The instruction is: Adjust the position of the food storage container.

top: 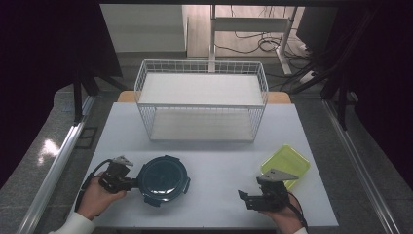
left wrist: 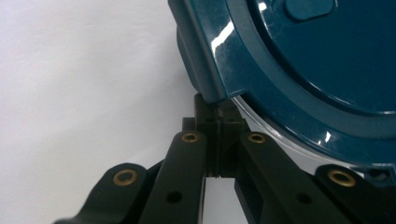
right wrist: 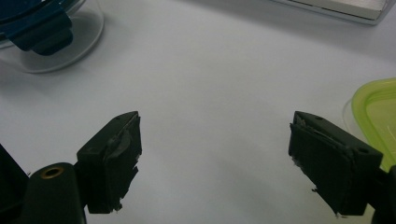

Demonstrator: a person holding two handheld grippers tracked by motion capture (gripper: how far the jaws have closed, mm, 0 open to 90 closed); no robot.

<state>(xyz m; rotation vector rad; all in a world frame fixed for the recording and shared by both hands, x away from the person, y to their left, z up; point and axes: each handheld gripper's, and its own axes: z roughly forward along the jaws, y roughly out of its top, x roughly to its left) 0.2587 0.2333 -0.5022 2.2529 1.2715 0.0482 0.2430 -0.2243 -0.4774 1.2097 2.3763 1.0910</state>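
Two tools: left tool clamped on round glossy teal lid rim; right tool spread wide above matte table.

Lab-style test bay — black curtains at 9 and 3 o'clock, loose cables on the floor at 1 o'clock, bare white table, metal rails alongside.

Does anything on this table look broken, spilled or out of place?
Nothing is spilled or knocked over. The one worn spot is the right gripper: the black pads on its open jaws look frayed and ragged at the edges. The round blue-lidded container, green-lidded container and wire rack sit upright.
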